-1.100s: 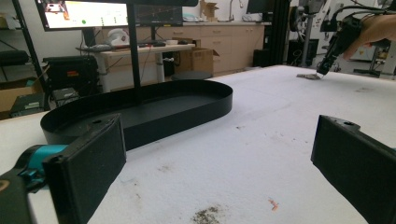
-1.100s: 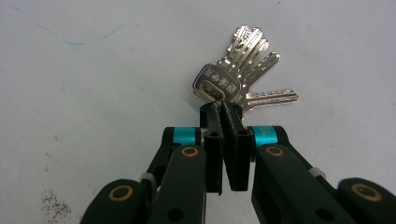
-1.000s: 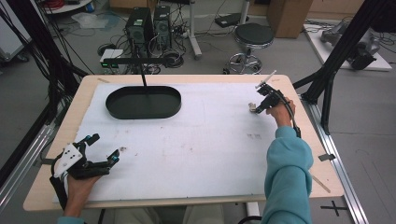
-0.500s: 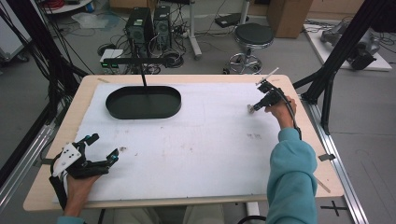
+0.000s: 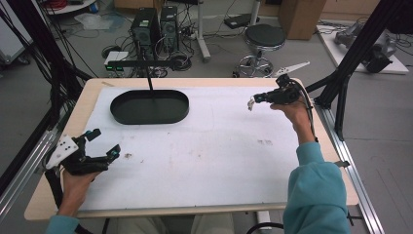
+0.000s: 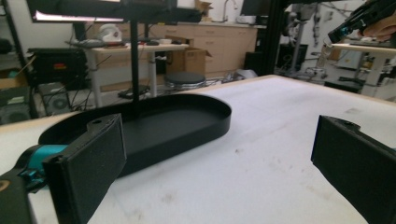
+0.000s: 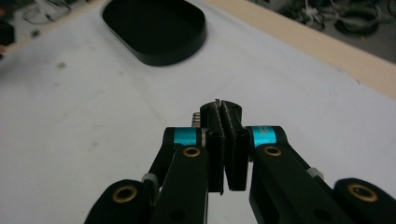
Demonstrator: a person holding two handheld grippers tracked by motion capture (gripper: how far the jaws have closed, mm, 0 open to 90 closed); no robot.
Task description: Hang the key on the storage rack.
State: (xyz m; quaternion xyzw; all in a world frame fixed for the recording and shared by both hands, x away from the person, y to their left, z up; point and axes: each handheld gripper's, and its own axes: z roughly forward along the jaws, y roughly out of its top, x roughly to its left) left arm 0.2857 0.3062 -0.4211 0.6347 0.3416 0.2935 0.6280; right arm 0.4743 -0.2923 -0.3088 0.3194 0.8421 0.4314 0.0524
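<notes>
right gripper (image 5: 253,100), upper right of the high view, pinches a small metal piece (image 5: 250,104); left gripper (image 5: 103,145), lower left, gapes empty.

Grey floor (image 5: 234,46) beyond table, cables strewn far left. Two computer towers (image 5: 156,22) far centre, round black stool (image 5: 263,36) right of them, cardboard box (image 5: 302,17) far right.

We see a black oval tray (image 5: 149,107) on a white table top (image 5: 204,161) edged in pale wood, black gripper jaws banded teal, and a teal sleeve (image 5: 316,190)
</notes>
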